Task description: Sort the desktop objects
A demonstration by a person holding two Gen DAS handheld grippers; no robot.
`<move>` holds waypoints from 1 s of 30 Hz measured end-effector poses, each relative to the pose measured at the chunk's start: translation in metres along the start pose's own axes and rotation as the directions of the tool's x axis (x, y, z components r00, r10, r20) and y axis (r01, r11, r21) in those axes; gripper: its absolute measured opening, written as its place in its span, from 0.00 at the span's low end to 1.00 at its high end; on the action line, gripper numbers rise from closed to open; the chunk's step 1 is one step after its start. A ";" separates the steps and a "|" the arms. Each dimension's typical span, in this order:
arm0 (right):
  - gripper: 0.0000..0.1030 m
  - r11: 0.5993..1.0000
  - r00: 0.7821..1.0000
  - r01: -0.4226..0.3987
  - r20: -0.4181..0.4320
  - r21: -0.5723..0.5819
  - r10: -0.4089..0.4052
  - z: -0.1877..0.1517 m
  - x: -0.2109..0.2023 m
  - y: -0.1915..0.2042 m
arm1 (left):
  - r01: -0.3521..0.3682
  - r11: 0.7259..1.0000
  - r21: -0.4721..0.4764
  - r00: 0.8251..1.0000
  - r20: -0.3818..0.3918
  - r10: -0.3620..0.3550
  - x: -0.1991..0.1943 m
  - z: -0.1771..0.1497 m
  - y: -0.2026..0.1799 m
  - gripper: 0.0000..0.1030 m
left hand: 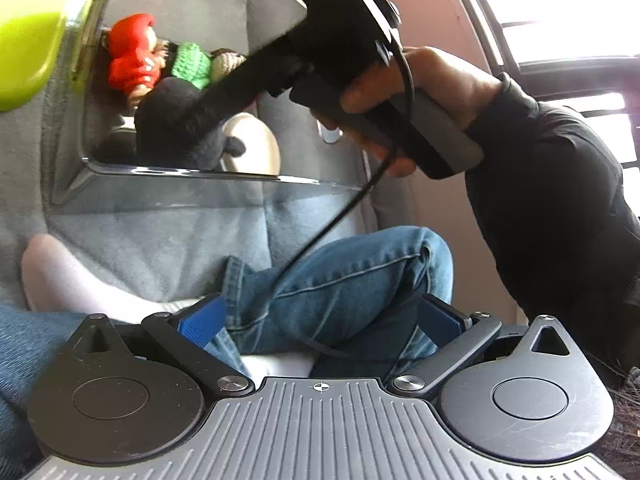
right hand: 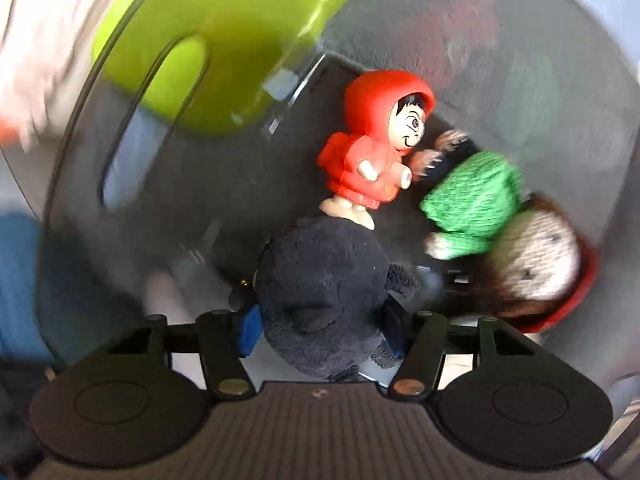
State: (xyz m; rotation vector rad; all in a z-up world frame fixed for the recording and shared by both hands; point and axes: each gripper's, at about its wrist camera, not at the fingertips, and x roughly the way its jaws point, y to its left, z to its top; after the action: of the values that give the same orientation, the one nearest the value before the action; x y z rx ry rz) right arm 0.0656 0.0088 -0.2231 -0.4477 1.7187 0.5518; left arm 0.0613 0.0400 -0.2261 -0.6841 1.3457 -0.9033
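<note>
Right wrist: fuzzy round dark plush (right hand: pixel 320 280)

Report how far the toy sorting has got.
Done: the red-hooded figure and the knitted doll in green lie in the clear bin. In hand: the right gripper is shut on the dark plush toy above it. Left: releasing it; the left gripper is open, empty.

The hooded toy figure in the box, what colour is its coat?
Red; the figure shows best in the right wrist view.
</note>
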 end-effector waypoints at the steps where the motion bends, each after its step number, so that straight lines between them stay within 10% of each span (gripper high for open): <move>1: 0.61 0.998 0.999 0.034 -0.002 -0.056 -0.034 -0.003 -0.001 0.007 | 0.005 1.000 0.003 1.000 -0.005 -0.005 0.002 0.000 -0.001 1.00; 9: 0.80 0.990 0.990 -0.117 0.067 -0.077 0.122 0.002 0.008 0.044 | -0.022 1.000 0.018 1.000 -0.014 0.022 0.002 -0.004 -0.005 1.00; 17: 0.81 0.993 0.925 0.110 0.361 0.033 -0.115 -0.003 -0.038 0.041 | -0.009 0.998 0.067 0.998 -0.056 0.012 0.016 -0.004 -0.018 1.00; 22: 0.62 0.987 0.944 0.158 0.290 0.031 -0.160 0.018 0.003 0.056 | -0.020 0.998 0.058 0.999 -0.048 0.022 0.011 -0.008 -0.015 1.00; 30: 0.54 0.945 0.898 0.265 0.406 -0.191 -0.170 -0.003 -0.004 0.123 | -0.020 0.997 0.075 0.998 -0.063 0.025 0.017 -0.005 -0.015 1.00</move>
State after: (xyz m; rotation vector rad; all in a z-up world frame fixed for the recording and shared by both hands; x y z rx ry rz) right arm -0.0055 0.1070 -0.2034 -0.6528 1.2094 0.6406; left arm 0.0538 0.0183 -0.2222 -0.5867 1.3669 -0.9591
